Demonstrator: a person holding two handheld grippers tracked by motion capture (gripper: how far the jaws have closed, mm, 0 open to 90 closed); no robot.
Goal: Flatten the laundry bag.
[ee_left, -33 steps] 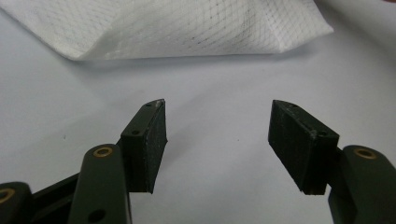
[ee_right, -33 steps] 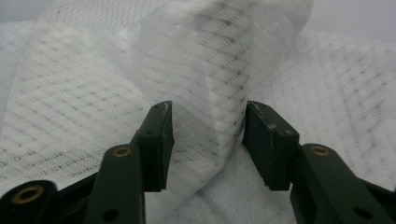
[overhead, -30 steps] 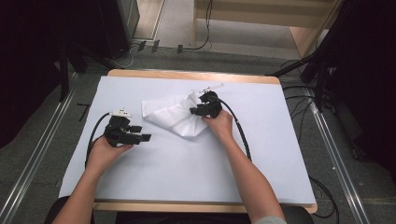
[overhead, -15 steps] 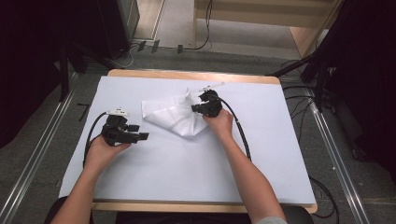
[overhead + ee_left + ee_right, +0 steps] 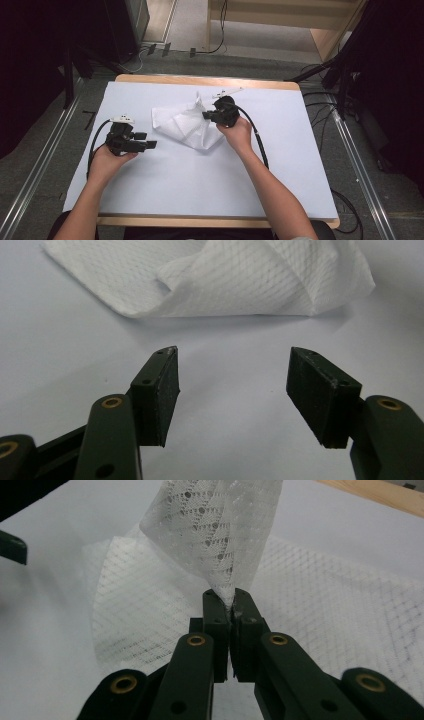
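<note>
Two tongs, two jobs: right tongs (image 5: 231, 600) pinch a fold of the white mesh cloth (image 5: 182, 124), tenting it off the tabletop (image 5: 210, 185), probably to unfold it. Left tongs (image 5: 232, 385) gape wide just short of its near edge, empty.

White netting on a pale sheet, black tools

The crumpled white mesh cloth (image 5: 185, 122) carried a fine diamond net pattern, with a zigzag openwork weave showing where it was pinched. It lay on a pale bluish-white table cover (image 5: 200, 185) edged by light tan wood. The left gripper (image 5: 150, 145) and right gripper (image 5: 206, 115) were matt black, with brass-coloured rivets on their arms and small white plates on top.
</note>
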